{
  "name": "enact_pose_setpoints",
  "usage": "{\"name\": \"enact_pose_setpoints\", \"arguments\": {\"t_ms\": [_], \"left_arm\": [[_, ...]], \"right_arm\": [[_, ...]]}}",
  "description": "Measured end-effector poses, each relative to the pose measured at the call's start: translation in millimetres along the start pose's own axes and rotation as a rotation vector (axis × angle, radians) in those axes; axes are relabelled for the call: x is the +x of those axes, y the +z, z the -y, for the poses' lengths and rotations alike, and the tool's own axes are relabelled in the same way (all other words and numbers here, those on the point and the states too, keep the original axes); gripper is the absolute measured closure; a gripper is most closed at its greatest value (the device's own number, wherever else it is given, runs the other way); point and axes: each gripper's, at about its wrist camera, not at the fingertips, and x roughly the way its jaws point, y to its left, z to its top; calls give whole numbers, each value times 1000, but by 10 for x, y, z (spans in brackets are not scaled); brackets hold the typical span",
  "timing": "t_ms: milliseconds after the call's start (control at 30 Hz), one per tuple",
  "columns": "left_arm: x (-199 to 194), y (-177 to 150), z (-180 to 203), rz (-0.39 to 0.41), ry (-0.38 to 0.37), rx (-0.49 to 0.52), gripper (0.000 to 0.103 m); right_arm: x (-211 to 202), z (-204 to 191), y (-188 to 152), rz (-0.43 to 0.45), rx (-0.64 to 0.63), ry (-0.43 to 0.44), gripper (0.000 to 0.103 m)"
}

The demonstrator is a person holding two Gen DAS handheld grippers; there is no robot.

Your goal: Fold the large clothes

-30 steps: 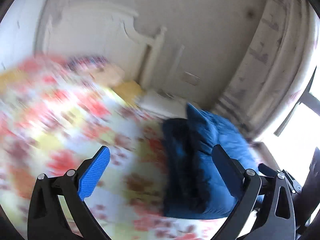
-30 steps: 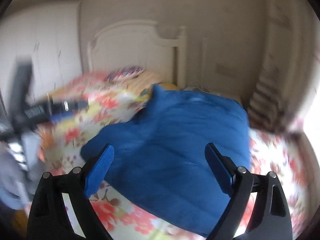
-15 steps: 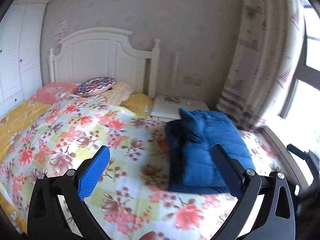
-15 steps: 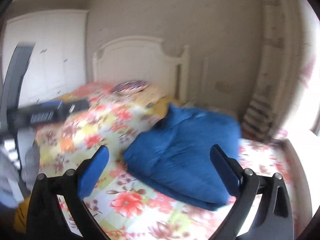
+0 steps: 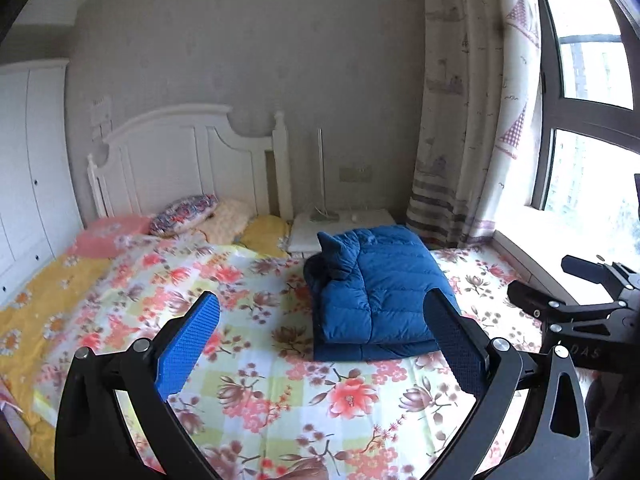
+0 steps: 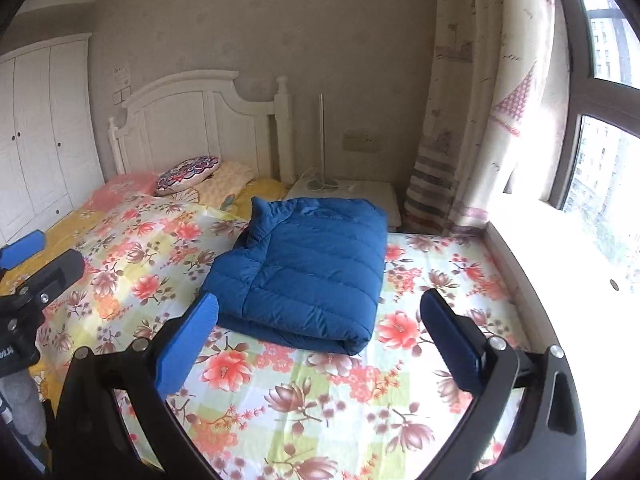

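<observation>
A blue quilted jacket [image 5: 372, 292] lies folded into a thick rectangle on the floral bedsheet [image 5: 280, 392], toward the bed's right side near the nightstand. My left gripper [image 5: 322, 299] hovers open above the sheet, well short of the jacket, with nothing between its blue pads. The right wrist view shows the same jacket [image 6: 304, 268] with its collar sticking up at the far left corner. My right gripper [image 6: 319, 302] is wide open and empty, back from the jacket's near fold. Each gripper shows at the edge of the other's view: the right gripper [image 5: 560, 296] and the left gripper [image 6: 36, 268].
A white headboard [image 5: 180, 160] and several pillows [image 5: 184, 214] stand at the bed's far end. A white nightstand [image 5: 344, 224] is beside it, with a curtain [image 5: 468, 120] and window sill [image 6: 560, 248] on the right. White wardrobes [image 6: 44, 140] line the left wall.
Both grippers have pulled back and risen away from the jacket, which now looks smaller and farther off. The right gripper's jaws widened slightly. The jacket itself has stayed folded in place.
</observation>
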Motion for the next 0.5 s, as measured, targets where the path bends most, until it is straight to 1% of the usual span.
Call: {"name": "enact_pose_setpoints", "arguments": {"t_ms": [100, 167, 333, 500], "left_arm": [[-164, 18, 38, 37, 18, 10, 5], [-215, 69, 78, 49, 9, 20, 5], [-249, 162, 144, 63, -4, 29, 5], [-297, 168, 142, 64, -16, 28, 5]], "right_arm": [[-191, 24, 42, 21, -13, -10, 3], [-300, 71, 99, 36, -19, -25, 3], [-457, 182, 215, 61, -19, -54, 3], [-507, 215, 242, 53, -28, -61, 3]]}}
